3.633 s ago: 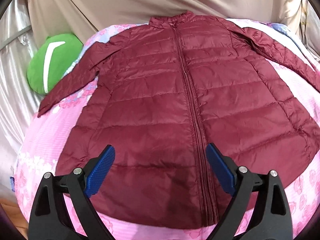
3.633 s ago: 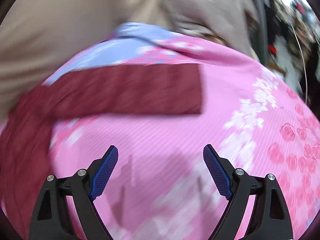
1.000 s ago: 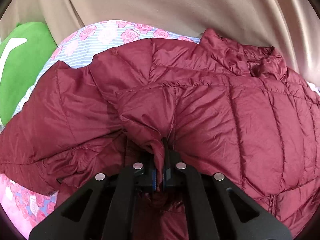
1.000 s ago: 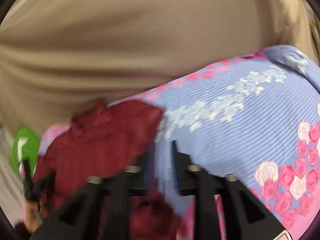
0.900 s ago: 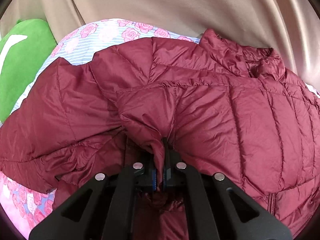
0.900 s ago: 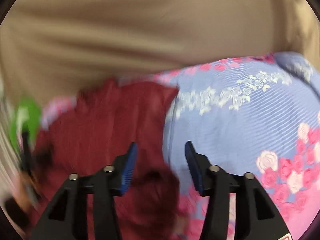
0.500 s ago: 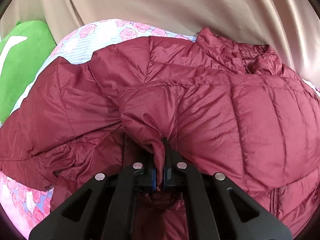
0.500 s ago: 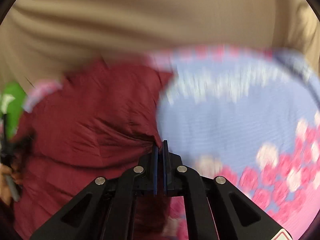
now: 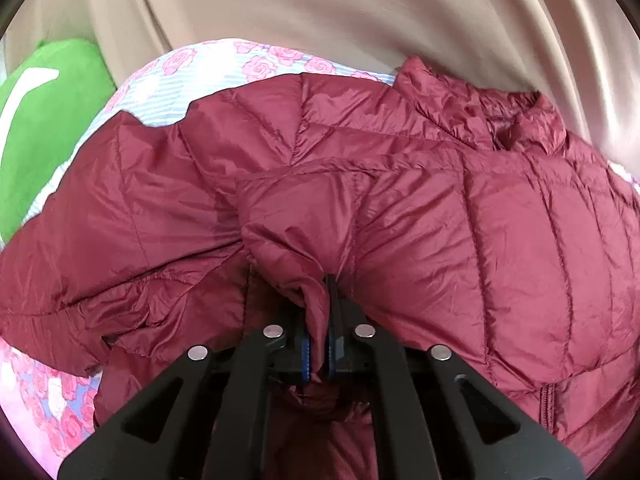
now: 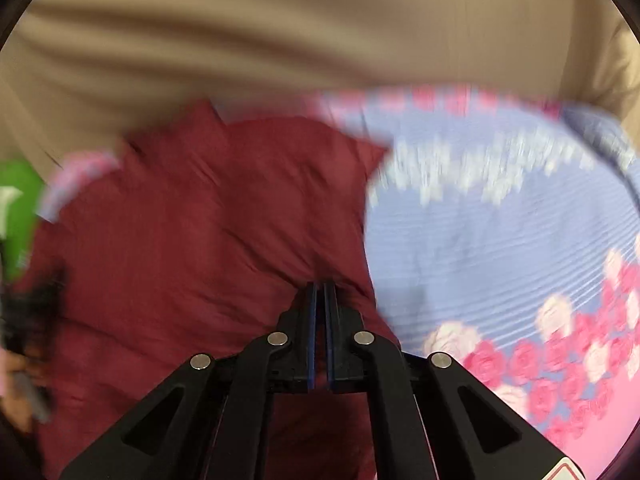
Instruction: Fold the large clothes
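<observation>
A beige draped curtain (image 9: 320, 12) hangs behind the rose-print bedsheet (image 10: 500, 240), with a green cushion (image 9: 44, 120) alongside.

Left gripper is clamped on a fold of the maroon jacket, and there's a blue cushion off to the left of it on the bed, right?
Not quite: the cushion is green, not blue, as the left wrist view shows. The rest holds: the left gripper is shut on a fold of the maroon jacket, with the cushion off to its left.

Location: a home bedroom. Indicators: a bed surface covered by a rose-print bedsheet (image 10: 500, 240) in pink and lavender stripes, a green cushion (image 9: 44, 120) at upper left, and beige draped fabric (image 9: 340, 12) across the top.
</observation>
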Demonstrator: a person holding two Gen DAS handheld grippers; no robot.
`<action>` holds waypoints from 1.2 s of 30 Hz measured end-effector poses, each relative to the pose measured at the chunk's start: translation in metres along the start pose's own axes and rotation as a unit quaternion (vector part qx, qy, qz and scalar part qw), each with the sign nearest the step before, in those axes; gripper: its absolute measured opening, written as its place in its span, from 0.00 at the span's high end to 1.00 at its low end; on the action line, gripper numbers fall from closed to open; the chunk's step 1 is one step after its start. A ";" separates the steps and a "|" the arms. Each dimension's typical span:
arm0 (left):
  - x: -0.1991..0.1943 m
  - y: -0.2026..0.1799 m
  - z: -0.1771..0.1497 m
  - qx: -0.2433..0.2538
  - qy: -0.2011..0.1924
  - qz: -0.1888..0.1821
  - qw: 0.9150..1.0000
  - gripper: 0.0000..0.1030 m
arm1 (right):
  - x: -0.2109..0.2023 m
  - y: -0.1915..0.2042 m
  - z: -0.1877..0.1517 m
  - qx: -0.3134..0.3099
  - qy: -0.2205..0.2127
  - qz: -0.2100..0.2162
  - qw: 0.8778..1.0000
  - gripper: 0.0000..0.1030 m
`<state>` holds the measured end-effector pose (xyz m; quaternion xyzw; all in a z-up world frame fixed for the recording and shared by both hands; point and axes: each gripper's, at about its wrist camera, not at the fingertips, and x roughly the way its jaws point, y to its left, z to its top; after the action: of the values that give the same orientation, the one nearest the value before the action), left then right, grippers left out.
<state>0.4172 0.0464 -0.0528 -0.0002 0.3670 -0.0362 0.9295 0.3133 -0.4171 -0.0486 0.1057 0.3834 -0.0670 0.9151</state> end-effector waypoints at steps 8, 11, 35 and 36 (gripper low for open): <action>-0.053 0.065 -0.003 -0.067 -0.019 -0.051 0.996 0.70 | -0.054 -0.006 -0.020 0.022 -0.022 0.014 0.999 0.98; -0.085 0.133 -0.011 -0.124 -0.050 -0.013 0.991 0.32 | -0.089 0.013 -0.042 -0.022 -0.037 0.023 0.999 0.93; -0.184 0.228 0.051 -0.194 -0.149 0.037 0.969 0.98 | -0.092 0.069 -0.154 -0.060 0.019 0.064 0.996 0.84; -0.196 0.193 0.061 -0.160 -0.162 0.016 0.974 0.98 | -0.091 0.069 -0.154 -0.058 0.018 0.065 0.996 0.84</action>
<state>0.3294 0.2507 0.1206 -0.1488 0.2123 0.0383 0.9650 0.1579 -0.3089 -0.0785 0.0782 0.3958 0.0172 0.9148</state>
